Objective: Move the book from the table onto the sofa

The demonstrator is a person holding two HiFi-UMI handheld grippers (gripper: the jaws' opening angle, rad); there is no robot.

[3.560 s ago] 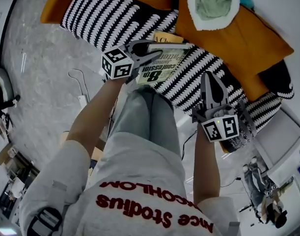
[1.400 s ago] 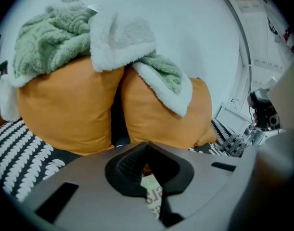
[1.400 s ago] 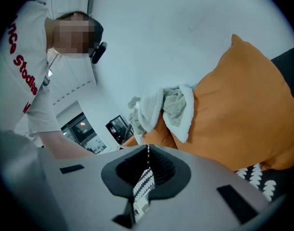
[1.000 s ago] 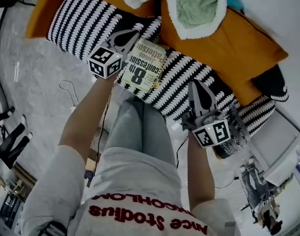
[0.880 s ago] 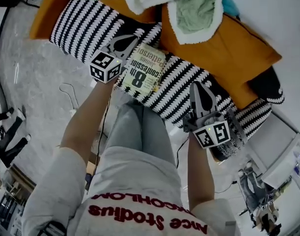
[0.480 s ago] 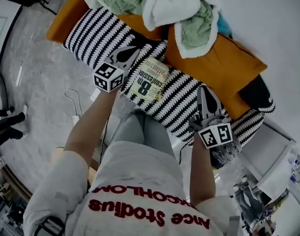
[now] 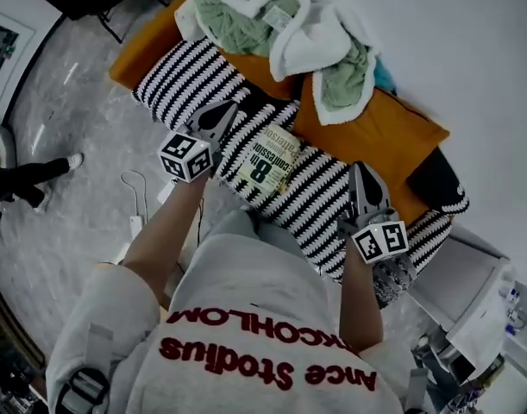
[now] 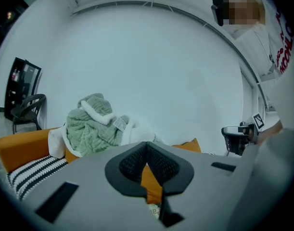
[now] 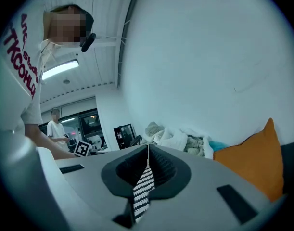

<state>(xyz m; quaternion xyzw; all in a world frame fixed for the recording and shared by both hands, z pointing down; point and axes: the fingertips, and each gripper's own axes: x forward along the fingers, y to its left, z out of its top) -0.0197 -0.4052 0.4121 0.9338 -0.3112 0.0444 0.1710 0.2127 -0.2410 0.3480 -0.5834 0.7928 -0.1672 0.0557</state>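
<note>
The book (image 7: 267, 160), a pale cover with black print, lies flat on the sofa's black-and-white striped seat (image 7: 185, 76). My left gripper (image 7: 222, 112) hovers just left of the book, jaws shut and empty, apart from it. My right gripper (image 7: 360, 172) hangs over the striped seat to the book's right, also shut with nothing held. In the left gripper view the closed jaws (image 8: 147, 143) face the white wall above a green and white blanket pile (image 8: 94, 126). The right gripper view shows closed jaws (image 9: 147, 147) with striped fabric behind the slit.
An orange cushion (image 7: 375, 132) and heaped green and white blankets (image 7: 272, 15) fill the sofa's back. A wire hanger (image 7: 138, 184) lies on the grey floor at left, near someone's leg (image 7: 21, 175). A white cabinet (image 7: 470, 274) stands at right. A person (image 9: 55, 126) stands far off.
My left gripper held the book at first, then let it go onto the striped seat. Both shut grippers have since risen away from the sofa; the book lies still.
</note>
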